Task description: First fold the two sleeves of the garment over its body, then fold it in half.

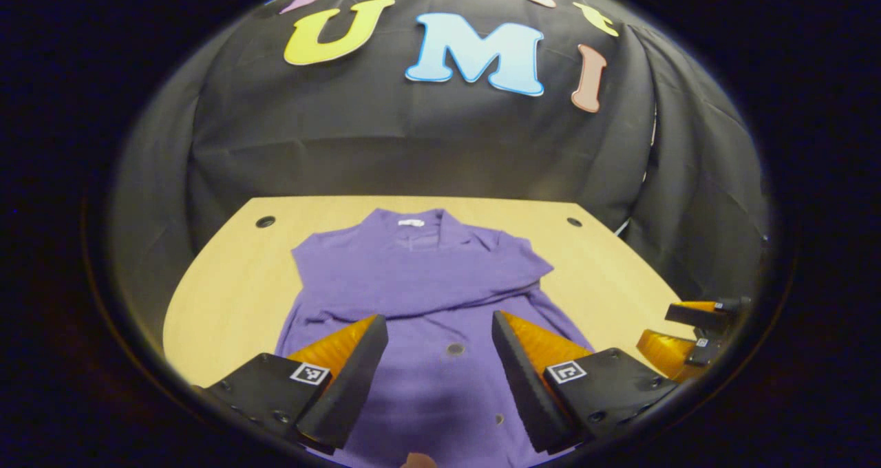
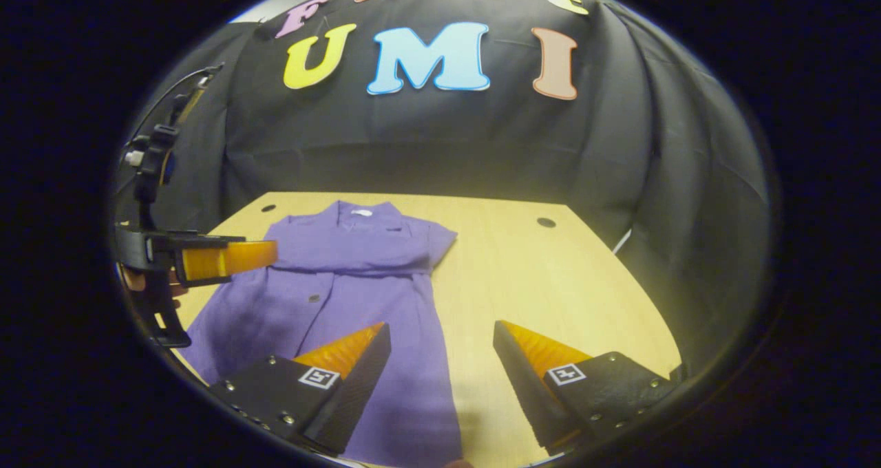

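- Black cloth wall (image 1: 385,131) fills the upper half of the left gripper view, draped, with creases and folds toward the right.
- Same cloth (image 2: 440,137) across the top of the right gripper view, wrapping down both sides.
- Light wood table (image 1: 227,282) in the lower centre, with a round dark hole (image 1: 265,221) near each far corner.
- Table (image 2: 550,282) lit evenly, dim at the edges.

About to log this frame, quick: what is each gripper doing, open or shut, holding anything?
Left gripper: open, holding nothing, above the purple garment.
Right gripper: open, holding nothing, over the garment's edge and the table.
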`<control>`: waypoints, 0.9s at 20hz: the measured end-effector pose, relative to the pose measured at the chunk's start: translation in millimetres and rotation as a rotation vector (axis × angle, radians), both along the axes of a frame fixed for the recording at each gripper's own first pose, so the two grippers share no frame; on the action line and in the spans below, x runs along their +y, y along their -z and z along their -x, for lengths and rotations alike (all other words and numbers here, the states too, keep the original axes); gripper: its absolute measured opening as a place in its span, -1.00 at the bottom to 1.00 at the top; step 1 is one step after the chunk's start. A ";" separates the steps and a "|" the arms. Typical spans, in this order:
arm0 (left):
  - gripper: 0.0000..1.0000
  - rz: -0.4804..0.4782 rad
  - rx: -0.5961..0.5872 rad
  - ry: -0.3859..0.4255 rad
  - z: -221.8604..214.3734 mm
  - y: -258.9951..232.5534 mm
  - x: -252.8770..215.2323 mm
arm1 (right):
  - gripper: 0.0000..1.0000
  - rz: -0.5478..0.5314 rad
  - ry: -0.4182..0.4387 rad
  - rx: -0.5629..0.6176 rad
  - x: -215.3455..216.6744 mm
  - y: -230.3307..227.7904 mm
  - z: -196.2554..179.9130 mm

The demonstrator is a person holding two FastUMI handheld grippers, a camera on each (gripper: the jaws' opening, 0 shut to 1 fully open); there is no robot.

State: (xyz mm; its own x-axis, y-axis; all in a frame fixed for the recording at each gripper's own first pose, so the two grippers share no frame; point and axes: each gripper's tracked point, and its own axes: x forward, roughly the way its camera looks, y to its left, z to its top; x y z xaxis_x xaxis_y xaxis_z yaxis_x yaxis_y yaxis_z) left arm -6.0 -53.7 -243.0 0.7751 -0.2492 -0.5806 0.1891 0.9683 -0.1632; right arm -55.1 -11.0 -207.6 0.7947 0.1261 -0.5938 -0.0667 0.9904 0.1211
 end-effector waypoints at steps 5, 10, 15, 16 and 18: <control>0.96 -0.018 0.053 -0.004 62.5 25.4 49.5 | 0.87 0.027 0.032 0.042 2.0 25.4 35.7; 0.96 -0.039 0.048 -0.009 110.7 36.1 94.2 | 0.88 0.003 0.064 0.106 9.6 47.3 71.3; 0.92 -0.055 0.085 -0.042 157.3 58.6 139.7 | 0.87 0.023 0.066 0.180 11.0 72.1 99.0; 1.00 -0.055 0.089 -0.049 164.4 61.8 147.2 | 0.87 0.026 0.068 0.190 11.3 76.6 103.2; 0.99 -0.060 0.106 -0.062 177.4 69.6 159.5 | 0.87 0.024 0.072 0.213 12.7 83.2 112.3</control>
State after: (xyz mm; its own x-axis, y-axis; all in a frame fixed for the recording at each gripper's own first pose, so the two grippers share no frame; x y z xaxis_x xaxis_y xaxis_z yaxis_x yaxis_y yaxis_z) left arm -183.5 105.8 -312.5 0.7218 -0.1647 -0.6723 0.1132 0.9863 -0.1202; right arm -167.4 1.7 -290.8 0.6578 0.0575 -0.7510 0.0284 0.9945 0.1010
